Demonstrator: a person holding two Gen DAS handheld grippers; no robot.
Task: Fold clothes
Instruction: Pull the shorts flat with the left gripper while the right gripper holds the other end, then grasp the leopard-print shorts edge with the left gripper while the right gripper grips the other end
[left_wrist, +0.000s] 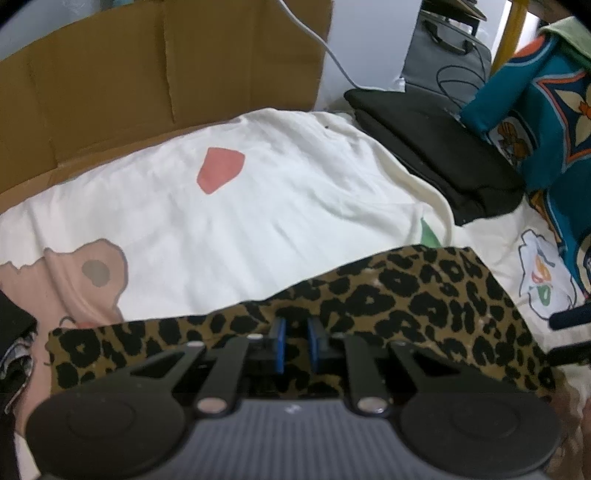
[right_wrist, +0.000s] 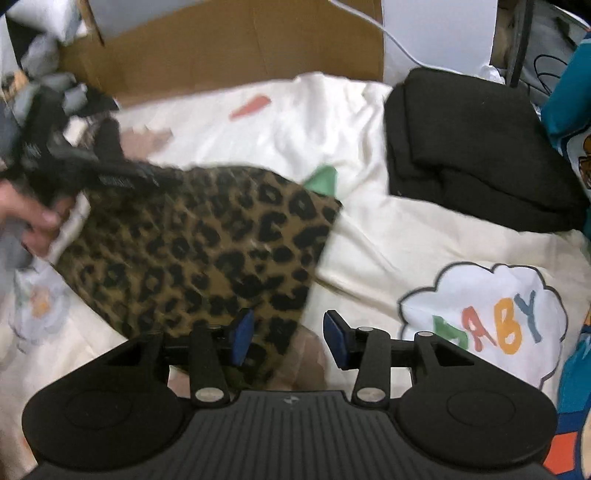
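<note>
Leopard cloth (left_wrist: 388, 295): flat on the cream sheet (left_wrist: 229, 206), partly folded, one edge toward the cardboard.

Left gripper (left_wrist: 295, 345): jaws nearly closed, blue pads (left_wrist: 279, 343) pinching the near edge of the leopard cloth. From the right wrist view it comes in at the left, a hand (right_wrist: 33, 218) around its body.

Right gripper (right_wrist: 288, 339): jaws standing apart, nothing pressed between them; its left pad (right_wrist: 242, 338) lies over the cloth's near corner, the right pad over bare sheet.

Cardboard (left_wrist: 147, 81): flattened box wall standing behind the sheet; whether it contains anything cannot be told.

Black garment (right_wrist: 476, 155): folded, on the sheet at right, apart from the leopard cloth.

Teal blanket (left_wrist: 546, 110): patterned, at far right.

Grey bag (left_wrist: 447, 48): behind, closed.
</note>
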